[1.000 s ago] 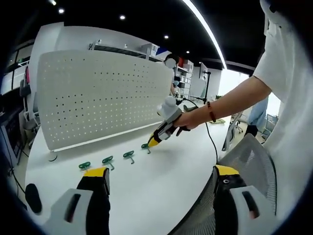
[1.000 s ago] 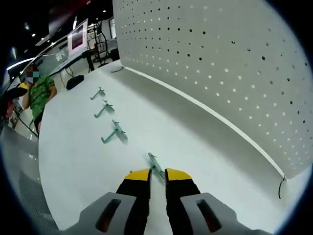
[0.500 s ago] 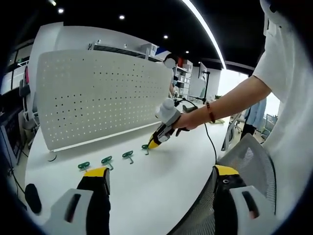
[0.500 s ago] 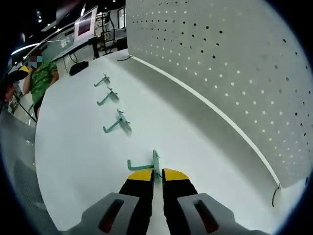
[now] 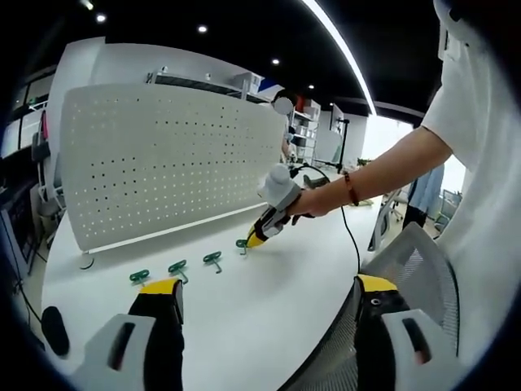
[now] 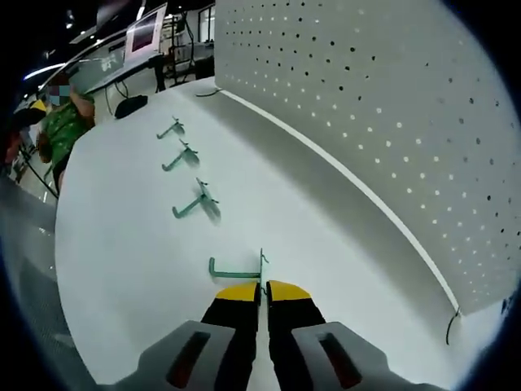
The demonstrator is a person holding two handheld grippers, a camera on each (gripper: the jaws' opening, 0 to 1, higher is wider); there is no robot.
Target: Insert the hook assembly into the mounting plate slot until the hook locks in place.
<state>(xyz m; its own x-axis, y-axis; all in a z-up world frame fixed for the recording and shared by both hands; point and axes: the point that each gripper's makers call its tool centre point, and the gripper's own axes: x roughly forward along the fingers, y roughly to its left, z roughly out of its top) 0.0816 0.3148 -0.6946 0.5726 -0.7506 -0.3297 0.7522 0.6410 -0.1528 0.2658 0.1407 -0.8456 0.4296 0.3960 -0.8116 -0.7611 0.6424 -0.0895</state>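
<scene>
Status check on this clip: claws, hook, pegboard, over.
Right claw shut on green hook, at table level. Left claw open, idle. Three more hooks lying on the table. Pegboard standing, path to it clear.

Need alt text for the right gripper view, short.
The right tool, jaws closed, grips a green hook by its backplate just above a white table. Three more green hooks lie in a row beyond it, and a white pegboard stands on the right.

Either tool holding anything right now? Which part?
The right tool is shut on a green hook, gripping its flat back plate. The left tool is open, holding nothing.
</scene>
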